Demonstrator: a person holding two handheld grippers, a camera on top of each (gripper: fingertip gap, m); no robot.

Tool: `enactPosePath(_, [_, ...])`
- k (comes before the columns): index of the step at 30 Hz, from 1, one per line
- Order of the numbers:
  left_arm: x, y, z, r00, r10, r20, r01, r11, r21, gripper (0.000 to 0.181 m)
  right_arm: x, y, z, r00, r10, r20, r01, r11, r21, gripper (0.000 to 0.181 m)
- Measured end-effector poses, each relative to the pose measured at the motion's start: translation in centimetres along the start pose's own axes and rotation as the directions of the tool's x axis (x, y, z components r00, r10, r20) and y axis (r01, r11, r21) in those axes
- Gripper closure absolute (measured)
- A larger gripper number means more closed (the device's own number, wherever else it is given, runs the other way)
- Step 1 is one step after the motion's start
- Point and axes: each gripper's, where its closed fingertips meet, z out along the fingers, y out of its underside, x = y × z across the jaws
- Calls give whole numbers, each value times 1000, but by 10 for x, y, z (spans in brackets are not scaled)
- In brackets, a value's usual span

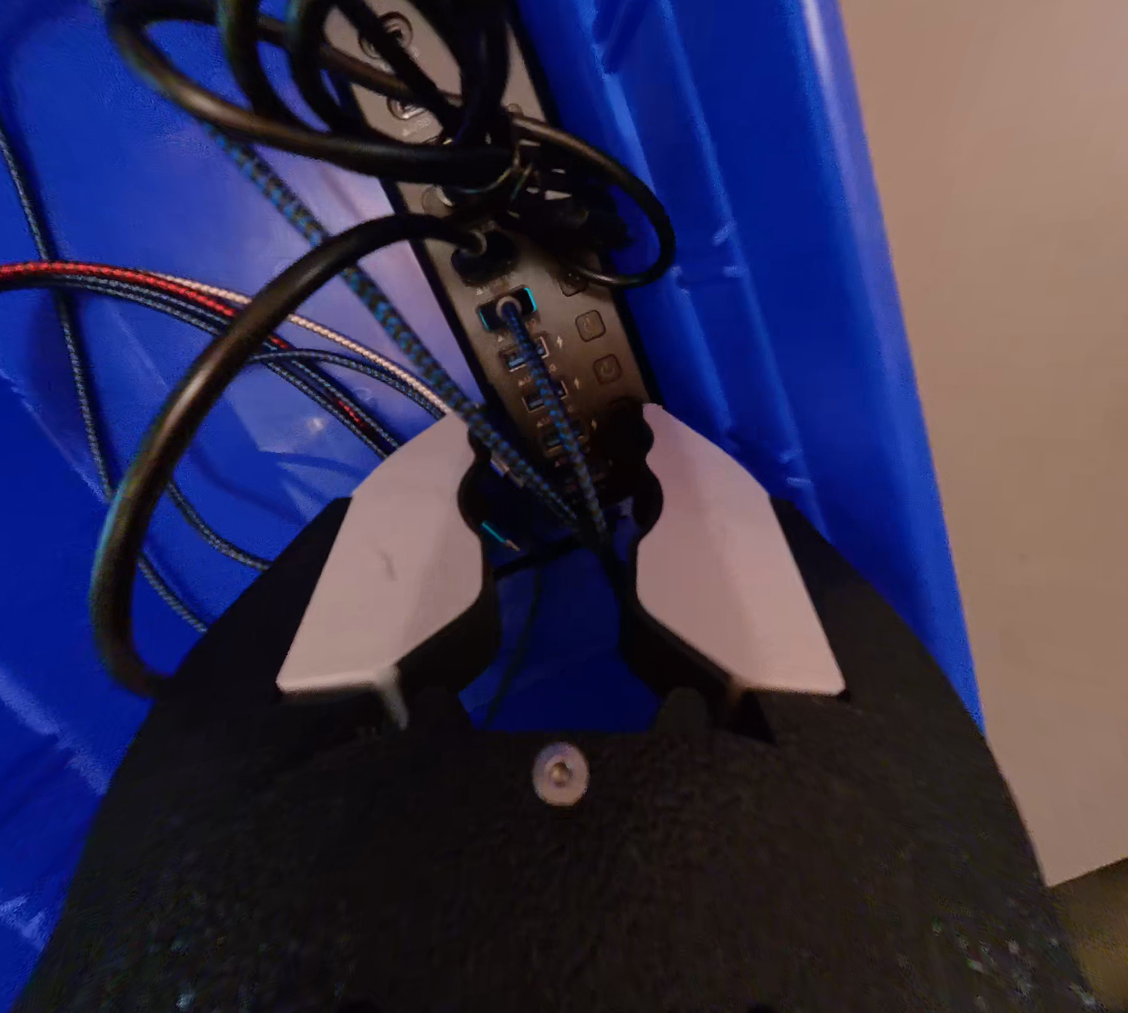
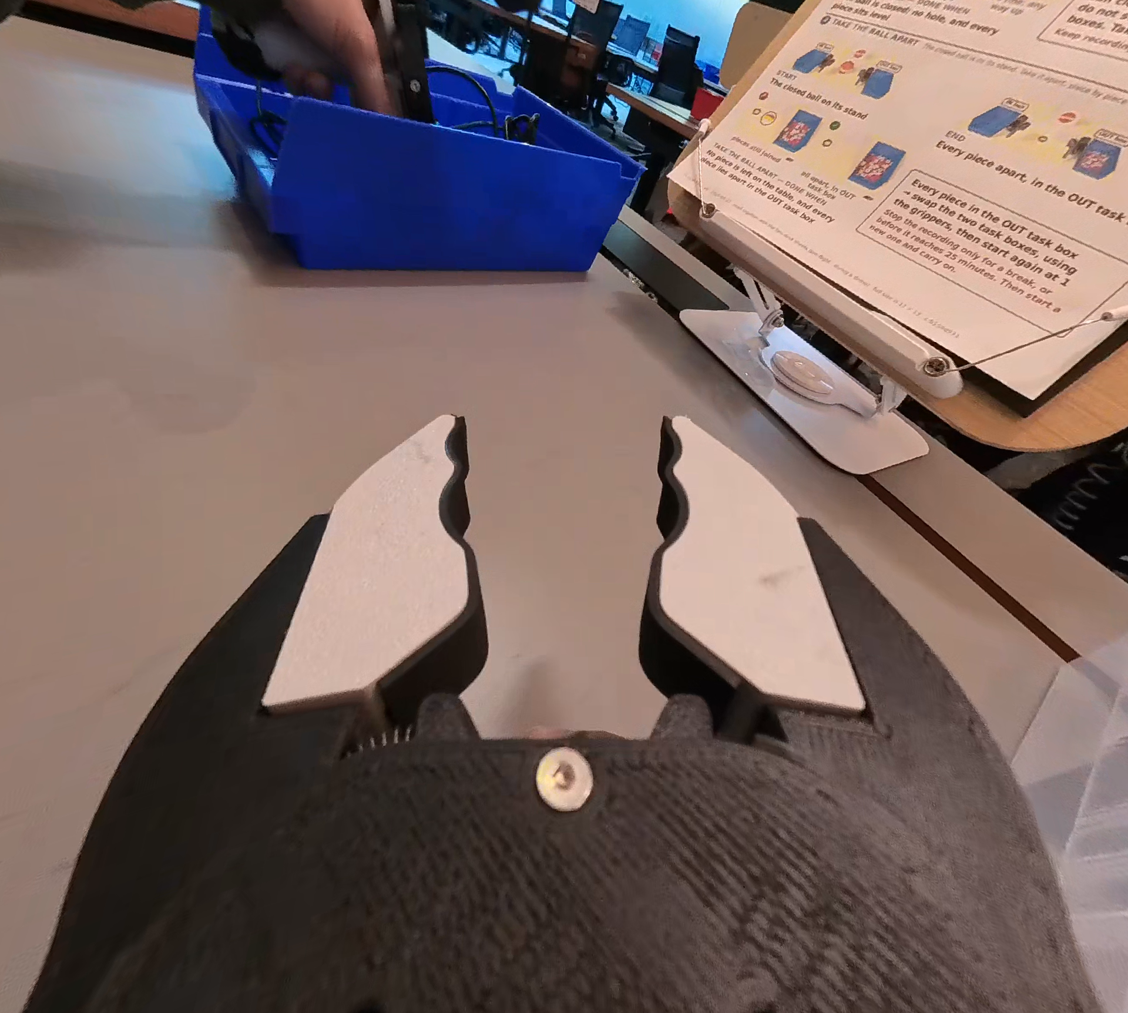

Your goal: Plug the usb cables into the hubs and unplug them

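In the left wrist view a long black USB hub [image 1: 567,336] leans against the wall inside a blue bin [image 1: 732,190]. My left gripper [image 1: 558,434] has its fingers closed on the sides of the hub's near end. A blue-black braided cable [image 1: 537,385] is plugged into a lit port and runs down between the fingers. Black cables [image 1: 201,391] loop over the hub's upper part. My right gripper [image 2: 563,422] is open and empty above the grey table [image 2: 244,434]. In the right wrist view the left gripper [image 2: 406,62] reaches down into the blue bin [image 2: 427,202].
Red and other braided cables [image 1: 122,275] lie on the bin floor. A person's hand [image 2: 329,7] holds the left gripper. An instruction sheet on a tilted stand [image 2: 915,129] is at the right, with its white base [image 2: 812,404] on the table. A clear plastic container [image 2: 1074,770] is at the lower right. My hands' fingertips stand some 30 cm from each other.
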Motion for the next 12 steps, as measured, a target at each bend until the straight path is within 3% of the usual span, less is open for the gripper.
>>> enactPosePath(1, [0,1,0,1000,-13,-18,13,1000,10,137,0,0,0,1000,6,1,-6,1000,0,121])
enactPosePath(4, [-7,5,-2,997,-58,-51,58,998,14,152,0,2,0,1000,8,4,-8,1000,-5,121])
enactPosePath(6, [-24,8,-5,998,-65,20,64,998,19,146,0,4,0,1000,4,5,-4,1000,-11,121])
enactPosePath(12, [5,14,-9,993,53,-107,-54,999,-5,125,-2,6,2,1000,6,19,-5,1000,-21,121])
